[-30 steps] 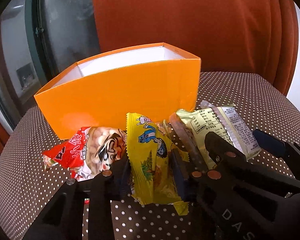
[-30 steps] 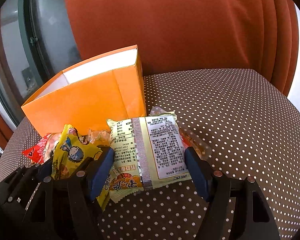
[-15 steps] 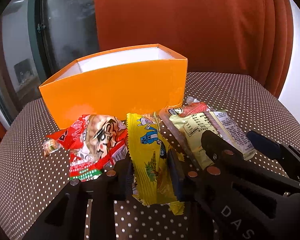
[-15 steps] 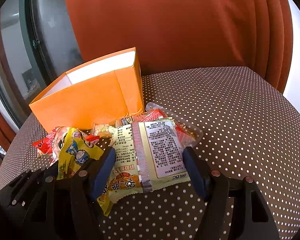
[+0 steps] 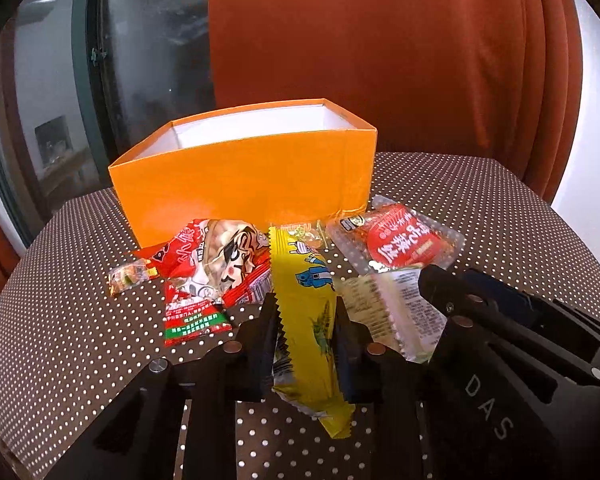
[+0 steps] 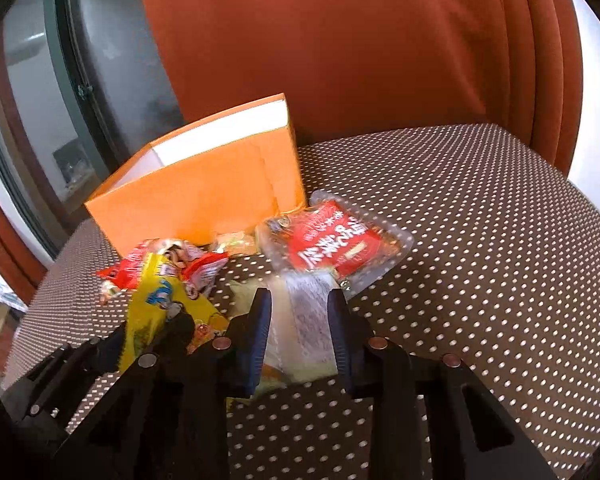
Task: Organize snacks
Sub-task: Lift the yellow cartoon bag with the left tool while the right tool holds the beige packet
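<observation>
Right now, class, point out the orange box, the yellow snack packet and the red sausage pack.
orange box [image 5: 240,184]: left wrist view, on its front wall.
yellow snack packet [image 5: 306,304]: left wrist view, middle of the wrapper.
red sausage pack [image 6: 332,246]: right wrist view, on its red label.

- Left gripper [image 5: 305,334]: matte black body, two flat black fingers, round copper-coloured and silver screws.
- Right gripper [image 6: 299,330]: black frame with cut-out openings, blue pads [image 6: 260,332], copper-coloured screws, white letters "DAS".
</observation>
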A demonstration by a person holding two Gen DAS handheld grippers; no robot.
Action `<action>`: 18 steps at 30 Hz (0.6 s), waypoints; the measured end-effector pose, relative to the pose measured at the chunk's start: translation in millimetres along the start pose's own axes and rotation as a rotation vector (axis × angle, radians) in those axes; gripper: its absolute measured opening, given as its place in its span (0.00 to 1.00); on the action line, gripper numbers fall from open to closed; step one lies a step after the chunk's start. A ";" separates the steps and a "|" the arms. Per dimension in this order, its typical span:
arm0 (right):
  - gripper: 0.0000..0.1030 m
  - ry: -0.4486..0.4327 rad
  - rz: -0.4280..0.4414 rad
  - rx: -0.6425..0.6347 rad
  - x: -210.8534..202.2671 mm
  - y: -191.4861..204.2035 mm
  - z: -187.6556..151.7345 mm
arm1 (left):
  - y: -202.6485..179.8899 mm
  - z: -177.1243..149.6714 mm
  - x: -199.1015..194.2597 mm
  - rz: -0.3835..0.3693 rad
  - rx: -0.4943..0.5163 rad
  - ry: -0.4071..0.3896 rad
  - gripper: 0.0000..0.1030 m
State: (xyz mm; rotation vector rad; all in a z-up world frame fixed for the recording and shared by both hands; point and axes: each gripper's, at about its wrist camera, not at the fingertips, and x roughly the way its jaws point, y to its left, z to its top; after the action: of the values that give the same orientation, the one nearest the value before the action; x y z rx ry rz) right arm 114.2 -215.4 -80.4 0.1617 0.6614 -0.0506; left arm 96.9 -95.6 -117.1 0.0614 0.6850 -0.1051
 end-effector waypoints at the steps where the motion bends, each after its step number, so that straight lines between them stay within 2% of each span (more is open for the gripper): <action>1: 0.32 0.000 -0.004 -0.007 -0.6 1.4 -0.3 | 1.2 -1.1 0.1 -0.002 -0.002 0.004 0.22; 7: 0.35 0.024 0.000 -0.046 2.6 7.2 -7.4 | 6.7 -11.3 1.1 0.009 0.003 0.002 0.23; 9: 0.48 0.025 -0.002 -0.040 4.1 5.7 -8.9 | 8.0 -12.4 -0.3 0.004 0.001 -0.003 0.23; 10: 0.62 0.026 -0.006 -0.036 4.6 4.8 -9.2 | 8.6 -13.1 -0.6 0.004 0.003 -0.005 0.23; 11: 0.71 0.023 -0.031 -0.032 5.6 3.4 -9.4 | 8.9 -13.1 -0.2 0.003 0.006 -0.008 0.24; 14: 0.74 0.021 -0.057 -0.034 9.8 -0.4 -9.2 | 9.1 -14.1 2.6 0.030 0.018 -0.013 0.35; 17: 0.74 0.063 -0.073 -0.023 20.8 -4.4 -9.7 | 13.2 -15.9 17.8 0.018 0.002 0.036 0.44; 18: 0.74 0.074 -0.081 -0.027 24.8 -4.5 -10.8 | 15.8 -17.2 21.9 0.021 -0.009 0.046 0.50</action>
State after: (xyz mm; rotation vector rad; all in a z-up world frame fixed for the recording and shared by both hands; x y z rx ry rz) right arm 126.7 -217.9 -104.6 0.1110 0.7419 -0.1138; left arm 104.7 -80.0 -144.0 0.0626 0.7305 -0.0811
